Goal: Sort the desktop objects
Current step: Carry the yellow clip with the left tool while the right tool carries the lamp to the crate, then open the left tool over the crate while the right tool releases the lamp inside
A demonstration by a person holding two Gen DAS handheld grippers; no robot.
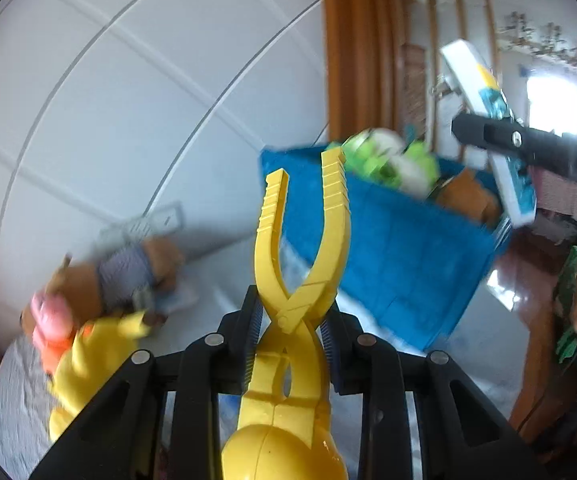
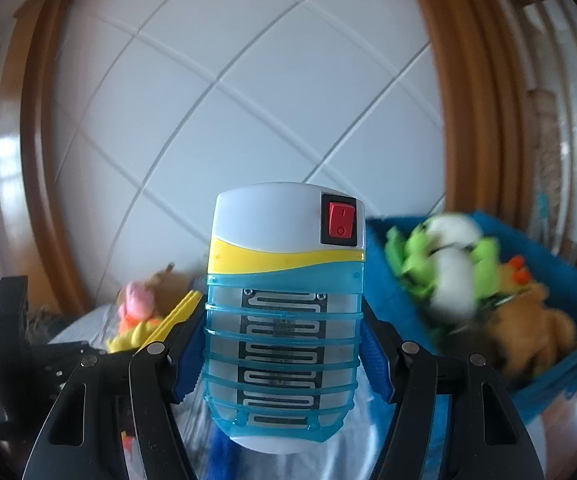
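Observation:
My left gripper (image 1: 290, 344) is shut on yellow plastic tongs (image 1: 300, 272), whose two ribbed arms stick out ahead, spread apart. My right gripper (image 2: 284, 352) is shut on a plug-in insect lamp (image 2: 284, 300) with a white top, a yellow band, a blue cage and a red switch. In the left wrist view the same lamp (image 1: 484, 92) hangs at the upper right, above the blue fabric bin (image 1: 400, 264), with a black finger (image 1: 528, 148) of the right gripper across it. The bin (image 2: 568, 372) holds a green-and-white plush (image 2: 448, 260) and a brown plush (image 2: 528, 332).
A heap of plush toys lies on the left: a brown bear in a grey top (image 1: 128, 272), a pink one (image 1: 48, 316) and a yellow duck (image 1: 88, 360). A grey remote (image 1: 144, 224) lies behind them. White panelled wall and a wooden frame (image 1: 356, 48) stand behind.

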